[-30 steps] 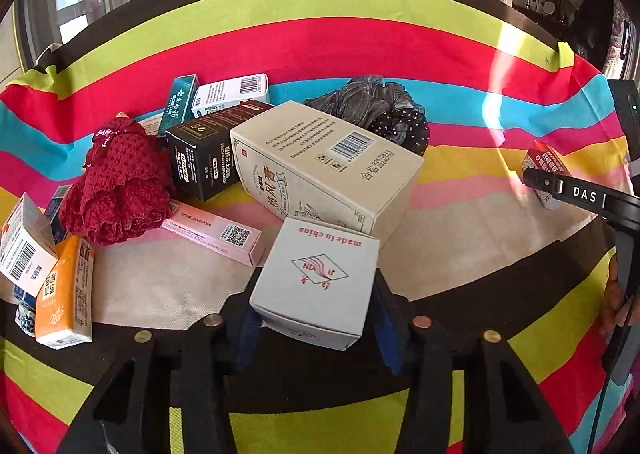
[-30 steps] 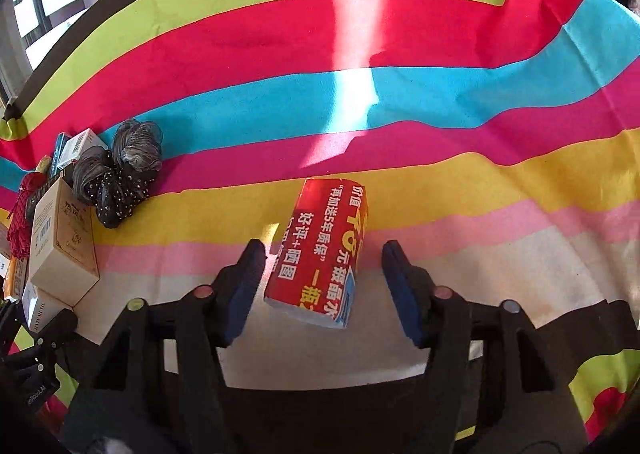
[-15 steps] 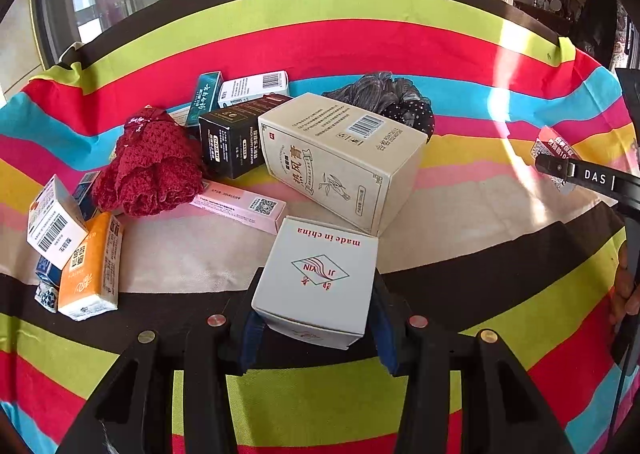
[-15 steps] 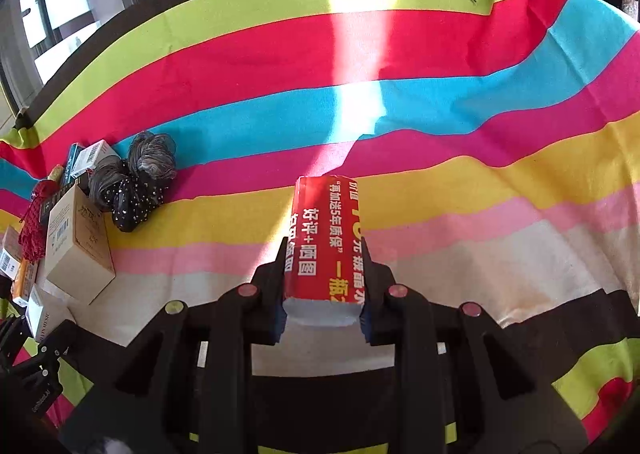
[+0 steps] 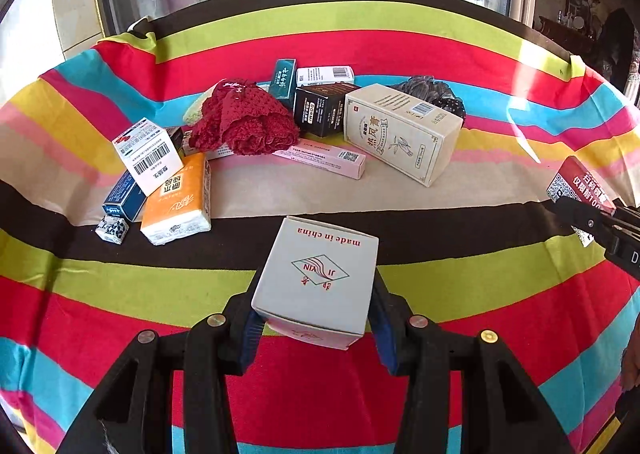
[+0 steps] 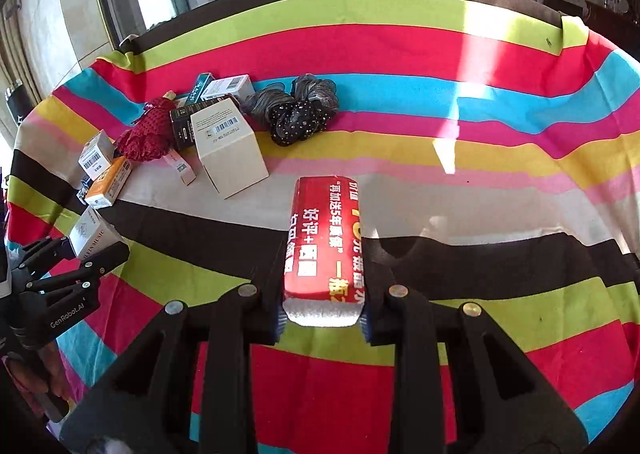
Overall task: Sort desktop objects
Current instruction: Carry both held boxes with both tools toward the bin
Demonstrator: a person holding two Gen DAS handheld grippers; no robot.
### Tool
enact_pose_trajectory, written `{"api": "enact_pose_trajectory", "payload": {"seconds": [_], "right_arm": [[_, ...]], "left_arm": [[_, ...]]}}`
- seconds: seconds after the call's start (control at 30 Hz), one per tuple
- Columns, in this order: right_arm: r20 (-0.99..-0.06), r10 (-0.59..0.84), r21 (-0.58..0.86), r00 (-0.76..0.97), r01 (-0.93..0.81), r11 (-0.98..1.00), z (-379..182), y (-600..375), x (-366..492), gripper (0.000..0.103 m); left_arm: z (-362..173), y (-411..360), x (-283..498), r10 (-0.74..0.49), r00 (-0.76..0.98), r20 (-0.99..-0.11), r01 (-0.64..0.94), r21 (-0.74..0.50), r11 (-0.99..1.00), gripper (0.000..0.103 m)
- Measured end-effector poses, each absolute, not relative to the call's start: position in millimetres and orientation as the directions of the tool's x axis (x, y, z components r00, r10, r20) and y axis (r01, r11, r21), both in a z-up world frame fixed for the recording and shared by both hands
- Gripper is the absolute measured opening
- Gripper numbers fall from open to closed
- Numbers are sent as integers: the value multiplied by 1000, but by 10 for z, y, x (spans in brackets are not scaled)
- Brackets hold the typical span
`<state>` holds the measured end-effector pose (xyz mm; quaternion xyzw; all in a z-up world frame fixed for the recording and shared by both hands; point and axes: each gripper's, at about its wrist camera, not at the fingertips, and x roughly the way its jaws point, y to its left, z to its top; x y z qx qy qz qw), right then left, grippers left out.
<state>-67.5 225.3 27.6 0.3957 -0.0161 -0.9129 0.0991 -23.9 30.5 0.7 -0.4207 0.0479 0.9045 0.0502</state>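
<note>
In the left wrist view my left gripper (image 5: 316, 318) is shut on a white box (image 5: 316, 278) printed "made in china", held above the striped tablecloth (image 5: 120, 294). In the right wrist view my right gripper (image 6: 322, 314) is shut on a red box (image 6: 324, 238) with white and yellow lettering, held clear of the cloth. The right wrist view also shows the left gripper (image 6: 80, 254) at the left edge with its white box (image 6: 90, 234). At the right edge of the left wrist view the red box (image 5: 580, 186) shows again, with part of the right gripper below it.
A pile lies further back on the cloth: a beige carton (image 5: 400, 134), a black box (image 5: 320, 110), a pink flat box (image 5: 324, 158), a red crochet piece (image 5: 244, 122), an orange tissue pack (image 5: 180, 202), a white barcode box (image 5: 146, 154). Dark scrunchies (image 6: 296, 110) lie beside it.
The right gripper's jaws closed on the red box and lifted it off the cloth. Both grippers drew back from the pile towards the near edge, each with its box.
</note>
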Motion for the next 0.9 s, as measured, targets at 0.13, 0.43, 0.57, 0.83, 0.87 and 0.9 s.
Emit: {"api": "enact_pose_trajectory", "payload": {"seconds": [0.13,0.43,0.57,0.83,0.87,0.9], "right_arm": [[-712,-228,117,-664,208,-971,253,2057,-460,31],[-698,-321,166,-640,292,-942,247,1643,-57,31],[-693,-362,177,-623,339,-924,262,1419,116,31],[-713,-383,108,-587,448,-887,220,834,423,31],[-715,-382,94,-585,461,-882,213,765,459,31],[-718,-383,84,-582,473,-877,202,700,487,31]], "left_arm": [[4,152,-106,52,-644,-763,-97,15,-995,47],[15,-210,180,59,-647,-761,-26,-55,-998,47],[9,-408,367,63,-654,-754,-2,-82,-997,47],[28,-918,796,-3,-685,-729,66,-58,-996,47],[32,-999,842,-12,-688,-725,78,-57,-995,47],[33,-1062,882,-25,-691,-723,89,-51,-995,47]]}}
